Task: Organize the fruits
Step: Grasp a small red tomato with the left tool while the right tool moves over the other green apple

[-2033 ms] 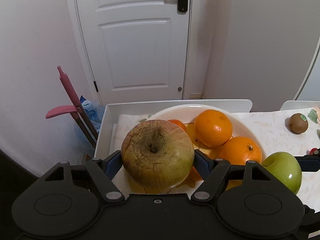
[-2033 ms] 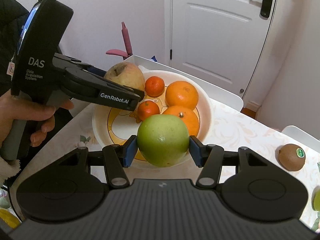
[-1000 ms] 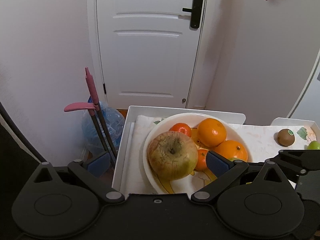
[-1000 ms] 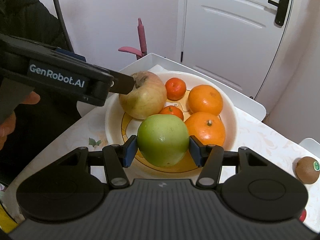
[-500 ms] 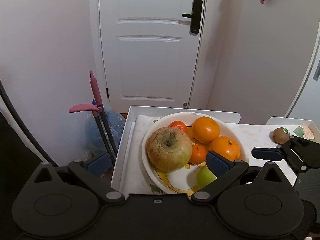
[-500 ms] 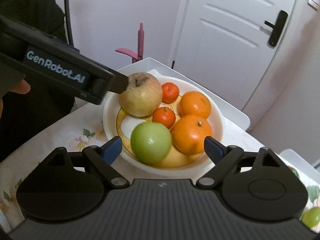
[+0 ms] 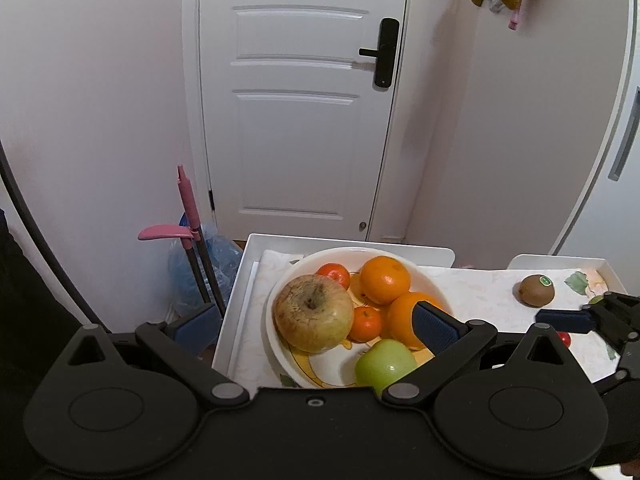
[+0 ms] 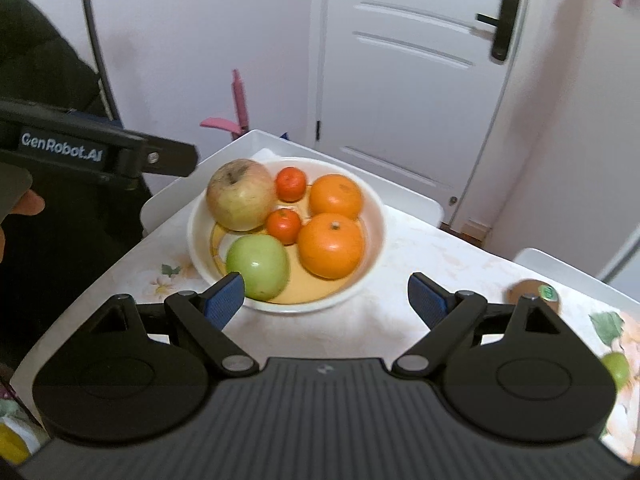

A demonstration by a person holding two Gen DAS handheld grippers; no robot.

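A white bowl (image 8: 374, 216) on the table holds a yellowish apple (image 8: 241, 195), a green apple (image 8: 258, 266), two oranges (image 8: 331, 245) and two small tangerines (image 8: 284, 226). The bowl (image 7: 430, 280) shows in the left wrist view with the yellowish apple (image 7: 313, 313) and green apple (image 7: 384, 363). My left gripper (image 7: 316, 328) is open and empty, held back above the bowl's near side. My right gripper (image 8: 326, 300) is open and empty, just short of the bowl. A kiwi (image 8: 534, 294) lies on the table to the right, also in the left wrist view (image 7: 537, 290).
The table has a raised white edge (image 7: 348, 240) at the far side. A small green fruit (image 8: 616, 368) lies at the right. A pink-handled tool (image 7: 188, 216) and a plastic bag stand on the floor left of the table. A white door (image 7: 300, 100) is behind.
Both grippers let go of their apples into the bowl, opened and pulled back. The right gripper has drawn further away and turned a little to the right.
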